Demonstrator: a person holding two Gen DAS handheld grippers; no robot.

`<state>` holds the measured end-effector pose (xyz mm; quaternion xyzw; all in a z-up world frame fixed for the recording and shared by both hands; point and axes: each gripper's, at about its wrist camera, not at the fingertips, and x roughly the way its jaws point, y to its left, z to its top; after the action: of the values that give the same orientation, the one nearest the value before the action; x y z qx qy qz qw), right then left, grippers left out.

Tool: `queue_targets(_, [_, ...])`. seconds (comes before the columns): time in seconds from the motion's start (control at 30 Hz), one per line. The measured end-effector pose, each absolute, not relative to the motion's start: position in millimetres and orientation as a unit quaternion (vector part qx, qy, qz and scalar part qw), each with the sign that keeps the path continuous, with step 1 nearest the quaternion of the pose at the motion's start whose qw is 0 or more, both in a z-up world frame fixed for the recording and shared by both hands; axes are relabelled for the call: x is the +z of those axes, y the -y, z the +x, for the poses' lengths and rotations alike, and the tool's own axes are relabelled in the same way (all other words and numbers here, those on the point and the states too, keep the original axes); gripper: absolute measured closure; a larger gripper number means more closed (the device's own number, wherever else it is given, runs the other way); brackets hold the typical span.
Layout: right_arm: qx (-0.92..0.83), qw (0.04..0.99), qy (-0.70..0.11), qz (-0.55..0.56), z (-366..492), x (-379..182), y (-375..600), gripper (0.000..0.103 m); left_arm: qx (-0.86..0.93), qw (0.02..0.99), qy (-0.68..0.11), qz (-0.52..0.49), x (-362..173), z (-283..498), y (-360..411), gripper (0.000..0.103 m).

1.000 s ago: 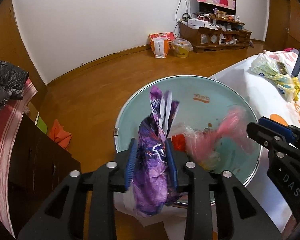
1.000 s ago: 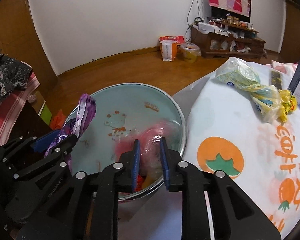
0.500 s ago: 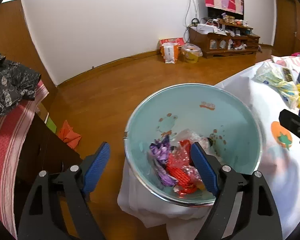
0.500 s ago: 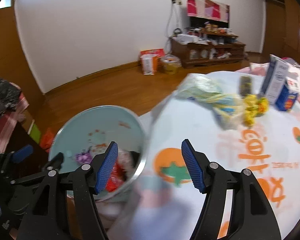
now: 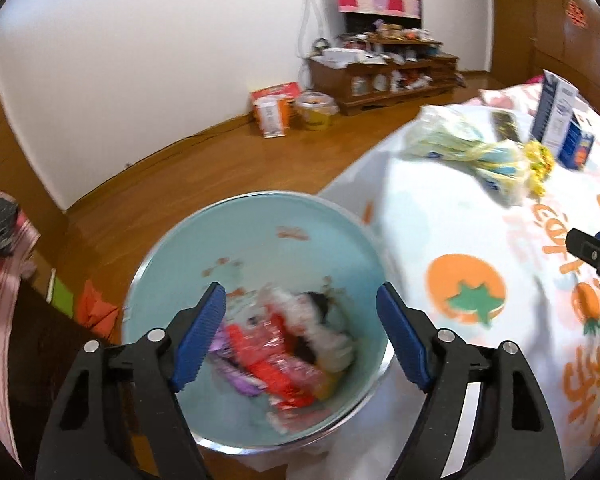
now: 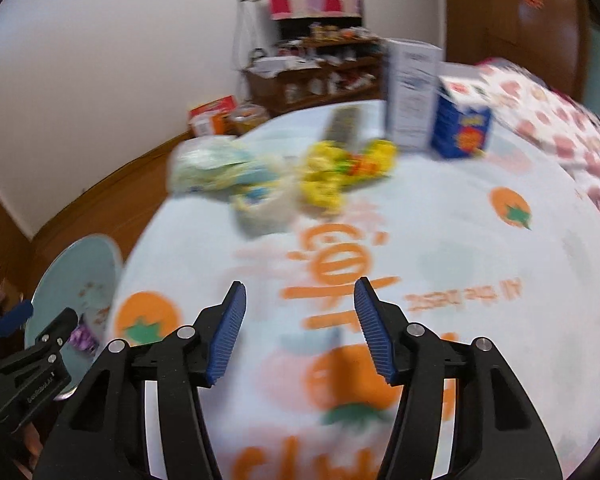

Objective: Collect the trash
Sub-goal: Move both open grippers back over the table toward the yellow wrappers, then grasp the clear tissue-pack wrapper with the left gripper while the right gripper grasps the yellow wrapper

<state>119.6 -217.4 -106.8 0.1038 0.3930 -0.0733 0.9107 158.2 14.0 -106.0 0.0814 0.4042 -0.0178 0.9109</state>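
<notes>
A pale green basin [image 5: 260, 216] stands beside the table and holds red, purple and white wrappers [image 5: 276, 364]. My left gripper [image 5: 300, 296] hangs over the basin, its jaws wide apart and closing with nothing between them. My right gripper [image 6: 300, 284] hovers over the tablecloth [image 6: 480, 264], its jaws also apart and closing on nothing. A crumpled pale plastic bag [image 6: 220, 172] and yellow wrappers [image 6: 340, 176] lie farther back on the table. The right gripper's tip [image 5: 596, 256] shows at the right edge of the left wrist view.
A white carton [image 6: 412, 92] and a blue carton [image 6: 460, 128] stand at the table's far side. Behind, a wooden floor [image 5: 180, 176], a low shelf unit [image 5: 384, 72] and boxes against the wall. A red striped cloth [image 5: 0, 300] lies at the left.
Both grippers let go: the purple wrapper and the pink wrapper dropped into the basin. The right gripper swung right over the table; the left shifted right above the basin.
</notes>
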Motion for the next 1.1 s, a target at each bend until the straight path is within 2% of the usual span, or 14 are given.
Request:
queue_targets(0.2, [-0.094, 0.910, -0.388, 0.116, 129.6, -102.0, 253.8, 0.048, -0.039, 0.915, -0.392, 0.086, -100.9, 182.9, 16.2, 0.029])
queue_targets(0.57, [-0.087, 0.906, -0.390, 0.135, 171.7, -99.7, 285.0, 0.048, -0.065, 0.931, -0.348, 0.092, -79.7, 272.8, 73.6, 0.029])
queue_targets(0.73, [-0.069, 0.903, -0.396, 0.149, 194.5, -100.4, 286.4, 0.048, -0.095, 0.920, -0.375, 0.070, -89.5, 312.0, 98.6, 0.030])
queue_targets(0.77, [-0.068, 0.903, -0.396, 0.152, 198.7, -100.6, 286.1, 0.048, -0.100, 0.916, -0.382, 0.070, -95.2, 317.6, 104.4, 0.031])
queue_targets(0.83, [-0.072, 0.901, -0.393, 0.167, 209.7, -99.7, 288.5, 0.048, -0.107, 0.908, -0.400, 0.069, -107.7, 322.0, 112.4, 0.042])
queue_targets(0.97, [-0.070, 0.894, -0.401, 0.185, 233.4, -104.9, 288.6, 0.048, -0.116, 0.906, -0.402, 0.071, -114.4, 323.3, 119.5, 0.047])
queue_targets(1.03, [-0.069, 0.888, -0.413, 0.187, 242.5, -112.7, 288.3, 0.048, -0.123, 0.903, -0.404, 0.076, -116.6, 323.9, 122.1, 0.058])
queue_targets(1.1, [-0.064, 0.881, -0.422, 0.202, 247.7, -121.5, 289.7, 0.055, -0.129, 0.902, -0.405, 0.078, -117.5, 324.2, 123.4, 0.063])
